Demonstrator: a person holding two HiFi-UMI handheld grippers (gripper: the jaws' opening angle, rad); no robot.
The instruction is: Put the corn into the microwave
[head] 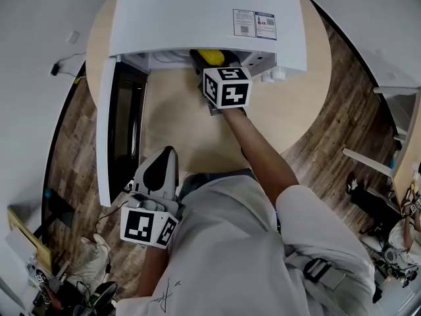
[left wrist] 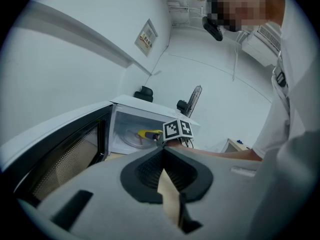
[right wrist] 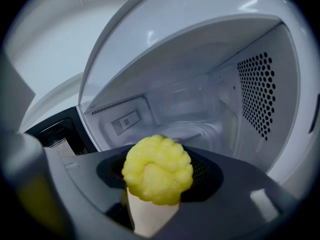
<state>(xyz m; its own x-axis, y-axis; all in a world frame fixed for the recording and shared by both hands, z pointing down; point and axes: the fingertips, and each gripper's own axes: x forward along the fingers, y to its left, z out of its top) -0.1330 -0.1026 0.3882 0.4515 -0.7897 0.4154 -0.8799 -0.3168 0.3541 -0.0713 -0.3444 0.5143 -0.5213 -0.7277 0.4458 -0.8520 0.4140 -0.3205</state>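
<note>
The microwave (head: 197, 18) stands on the counter (head: 177, 124) with its door (head: 122, 124) open. The outstretched right claw (head: 209, 66) is clamped on the corn (right wrist: 157, 170) at the cavity mouth. The left claw (left wrist: 162, 159) hangs back, jaws together, empty.

Office or lab workroom, by the look. Microwave (head: 204, 18) stands on a round wooden table (head: 296, 104) ahead of the right gripper (head: 210, 61); cable clutter (head: 85, 288) on plank floor (head: 72, 170) left of the left gripper (head: 161, 160), fan (left wrist: 194, 98) beyond
</note>
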